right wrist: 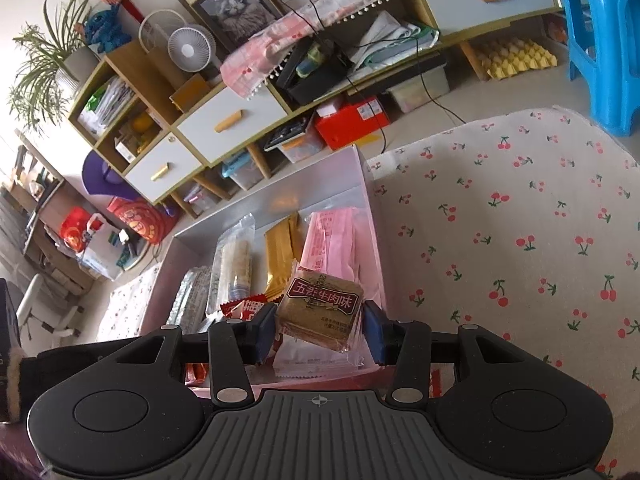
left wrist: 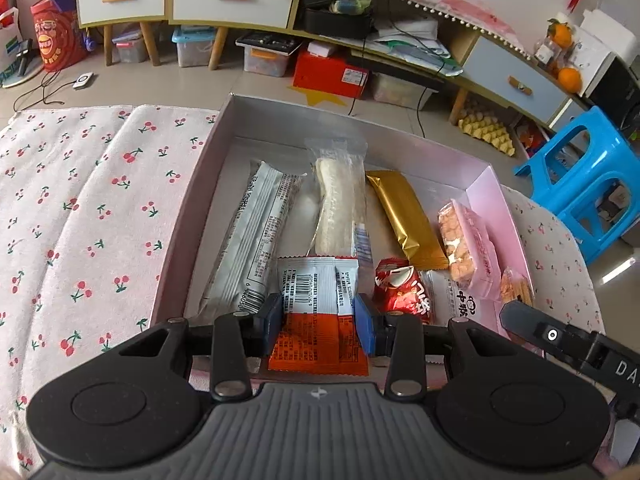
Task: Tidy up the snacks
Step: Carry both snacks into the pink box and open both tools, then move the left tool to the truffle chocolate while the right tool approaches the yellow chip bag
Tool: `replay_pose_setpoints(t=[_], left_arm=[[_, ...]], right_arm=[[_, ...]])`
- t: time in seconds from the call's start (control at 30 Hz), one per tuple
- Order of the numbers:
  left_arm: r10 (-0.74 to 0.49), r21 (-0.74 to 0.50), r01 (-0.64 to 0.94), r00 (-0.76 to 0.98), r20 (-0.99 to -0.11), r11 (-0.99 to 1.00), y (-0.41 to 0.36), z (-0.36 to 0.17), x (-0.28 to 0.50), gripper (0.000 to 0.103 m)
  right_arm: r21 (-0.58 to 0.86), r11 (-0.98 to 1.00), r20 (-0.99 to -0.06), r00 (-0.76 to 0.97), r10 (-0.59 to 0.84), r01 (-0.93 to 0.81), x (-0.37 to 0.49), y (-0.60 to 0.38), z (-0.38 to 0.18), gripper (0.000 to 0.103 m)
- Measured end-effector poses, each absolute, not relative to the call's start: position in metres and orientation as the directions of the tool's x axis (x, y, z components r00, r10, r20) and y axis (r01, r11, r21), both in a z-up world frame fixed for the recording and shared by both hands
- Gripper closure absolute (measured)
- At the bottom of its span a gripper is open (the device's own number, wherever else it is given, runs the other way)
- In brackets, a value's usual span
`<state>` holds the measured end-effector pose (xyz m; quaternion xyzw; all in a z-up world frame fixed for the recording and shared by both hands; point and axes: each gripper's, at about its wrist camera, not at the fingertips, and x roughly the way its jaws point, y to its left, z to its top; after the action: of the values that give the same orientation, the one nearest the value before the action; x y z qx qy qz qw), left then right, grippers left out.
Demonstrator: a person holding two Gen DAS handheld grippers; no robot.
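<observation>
While both packets hang over the box: task near its end.
Done: long snacks (left wrist: 340, 204) lie in rows inside the pink box (left wrist: 486, 184).
Left hand-held gripper (left wrist: 316, 322): clamped on orange-and-white packet (left wrist: 316, 312).
Right hand-held gripper (right wrist: 320, 330): clamped on brown beef-flavour packet (right wrist: 320, 308).
Left to do: set both down; table bare on the cherry cloth (right wrist: 520, 220).

hidden: orange-white packet (left wrist: 318, 320) lower end under left claw (left wrist: 318, 326) | white sachet (right wrist: 310, 360) mostly behind brown packet (right wrist: 320, 308)

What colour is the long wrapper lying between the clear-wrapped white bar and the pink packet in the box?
Shiny gold wrapper, seen best in the left wrist view.
</observation>
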<state>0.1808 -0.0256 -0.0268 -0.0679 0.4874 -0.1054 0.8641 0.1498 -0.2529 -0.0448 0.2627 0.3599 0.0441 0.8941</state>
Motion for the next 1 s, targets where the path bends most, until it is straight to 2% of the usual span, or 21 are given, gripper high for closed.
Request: replay_pose_setpoints(t=[0.13, 0.33, 0.73, 0.87, 0.93, 1.0], left_arm=[[-0.261, -0.222, 0.137, 0.519, -0.814, 0.965, -0.025, -0.025, 0.180, 0.065], [-0.260, -0.213, 0.149, 0.529, -0.808, 0.966, -0.026, -0.019, 0.174, 0.053], [-0.262, -0.180, 0.199, 0.549, -0.793, 0.963, -0.022, 0.000, 0.148, 0.027], [-0.256, -0.164, 0.210, 0.561, -0.787, 0.964, -0.014, 0.007, 0.133, 0.018], [-0.246, -0.155, 0.204, 0.569, -0.785, 0.966, -0.009, 0.008, 0.127, 0.014], [-0.227, -0.144, 0.188, 0.573, -0.787, 0.972, -0.003, 0.008, 0.120, 0.010]], right_arm=[[0.505, 0.854, -0.626, 0.734, 0.263, 0.125, 0.150, -0.253, -0.043, 0.052], [0.536, 0.835, -0.606, 0.746, 0.277, 0.126, 0.147, -0.256, -0.036, 0.039], [0.475, 0.874, -0.639, 0.722, 0.264, 0.101, 0.131, -0.244, -0.014, 0.025], [0.434, 0.897, -0.654, 0.713, 0.253, 0.080, 0.119, -0.239, -0.007, 0.025], [0.418, 0.905, -0.663, 0.709, 0.241, 0.083, 0.112, -0.239, -0.004, 0.018], [0.405, 0.908, -0.673, 0.707, 0.216, 0.109, 0.105, -0.241, -0.003, 0.016]])
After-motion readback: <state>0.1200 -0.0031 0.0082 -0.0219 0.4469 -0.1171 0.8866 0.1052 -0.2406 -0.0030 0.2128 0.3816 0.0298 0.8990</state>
